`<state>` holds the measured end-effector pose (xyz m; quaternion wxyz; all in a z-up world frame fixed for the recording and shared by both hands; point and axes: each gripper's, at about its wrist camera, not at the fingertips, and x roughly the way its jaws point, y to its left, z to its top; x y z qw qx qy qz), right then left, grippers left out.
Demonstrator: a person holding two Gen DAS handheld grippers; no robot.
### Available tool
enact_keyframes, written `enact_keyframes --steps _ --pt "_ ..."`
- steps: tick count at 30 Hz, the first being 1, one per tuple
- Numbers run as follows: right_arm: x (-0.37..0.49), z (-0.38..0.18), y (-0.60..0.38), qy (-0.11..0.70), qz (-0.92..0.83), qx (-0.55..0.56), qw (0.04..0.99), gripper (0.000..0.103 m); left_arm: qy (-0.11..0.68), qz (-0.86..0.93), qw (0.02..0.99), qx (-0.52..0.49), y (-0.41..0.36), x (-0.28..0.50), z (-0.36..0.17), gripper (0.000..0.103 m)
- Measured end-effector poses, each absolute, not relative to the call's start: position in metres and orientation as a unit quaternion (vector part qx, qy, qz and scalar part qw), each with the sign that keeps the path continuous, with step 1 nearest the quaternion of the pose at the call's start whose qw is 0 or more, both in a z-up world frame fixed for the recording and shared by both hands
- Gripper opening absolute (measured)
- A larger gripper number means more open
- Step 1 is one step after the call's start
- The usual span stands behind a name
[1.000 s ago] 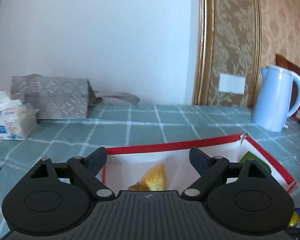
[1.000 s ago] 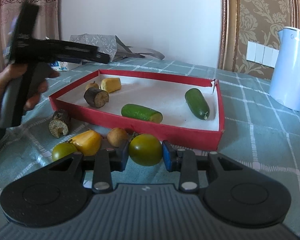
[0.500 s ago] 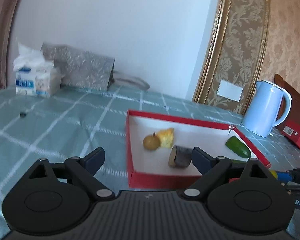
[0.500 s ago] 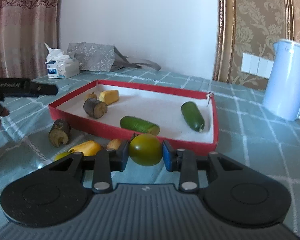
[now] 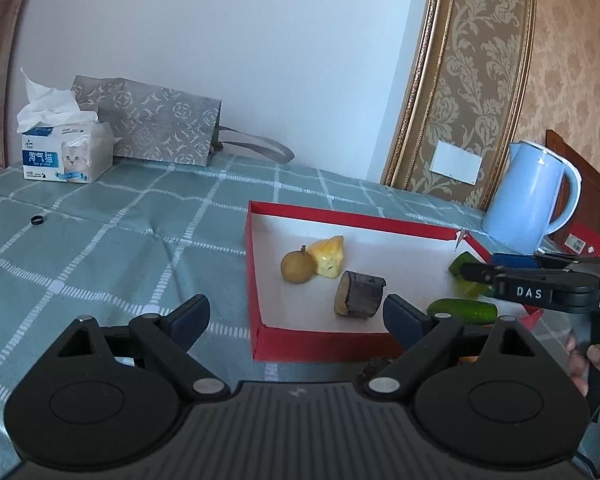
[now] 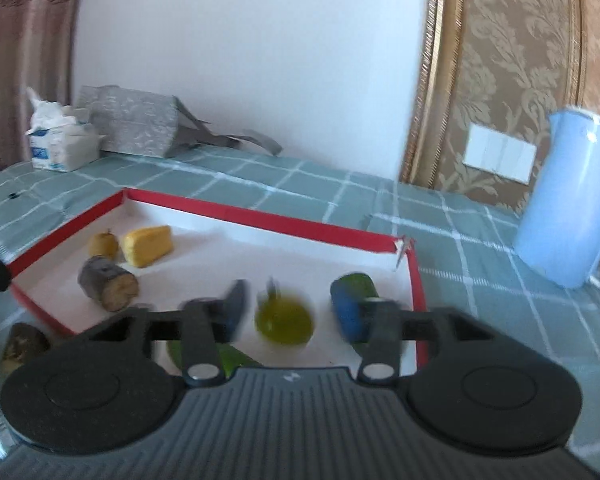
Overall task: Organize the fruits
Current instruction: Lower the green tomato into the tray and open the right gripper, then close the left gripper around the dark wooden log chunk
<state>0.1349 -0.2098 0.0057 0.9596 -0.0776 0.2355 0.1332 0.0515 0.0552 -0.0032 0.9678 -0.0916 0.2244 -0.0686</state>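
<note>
Right tool (image 6: 286, 314) over the red tray (image 6: 260, 216), its jaws just opening, pads clear of the green tomato (image 6: 285, 320) between them; tomato blurred, over the tray's white floor, resting or dropping, cannot tell. Left tool (image 5: 296, 316) spread wide, empty, at the tray's near-left corner. Next candidate, judged: dark eggplant chunk (image 6: 22, 346) on the surface outside the tray's left wall, nearer the left tool

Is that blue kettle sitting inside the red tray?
No, the blue kettle stands on the checked tablecloth beyond the red tray, outside the tray's far right corner.
</note>
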Motion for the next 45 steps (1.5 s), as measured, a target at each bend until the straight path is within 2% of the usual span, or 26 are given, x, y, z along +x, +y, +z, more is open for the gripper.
enact_keyframes --steps 1,2,7,15,21,32,45 --pt "0.133 0.005 -0.213 0.233 0.133 -0.067 0.961 0.086 0.224 -0.069 0.968 -0.093 0.055 0.051 -0.003 0.094" --pt "0.128 0.004 -0.217 0.225 0.131 -0.057 0.964 0.093 0.223 -0.072 0.967 -0.096 0.056 0.051 -0.003 0.094" --pt "0.099 0.014 -0.231 0.205 0.141 -0.008 0.969 0.103 0.22 -0.075 0.968 -0.098 0.058 0.049 -0.002 0.094" --pt "0.049 0.006 -0.238 0.216 0.168 0.007 0.962 0.103 0.222 -0.096 0.968 -0.073 0.049 0.039 -0.004 0.094" --pt "0.05 0.0 -0.242 0.248 0.188 0.023 0.95 0.103 0.219 -0.101 0.97 -0.033 0.034 0.032 -0.007 0.094" --pt "0.049 -0.004 -0.244 0.257 0.17 0.025 0.951 0.103 0.238 -0.128 0.963 0.02 0.016 0.034 -0.014 0.094" --pt "0.051 -0.006 -0.242 0.264 0.174 0.026 0.948 0.103 0.274 -0.163 0.947 0.035 0.006 0.042 -0.021 0.094"
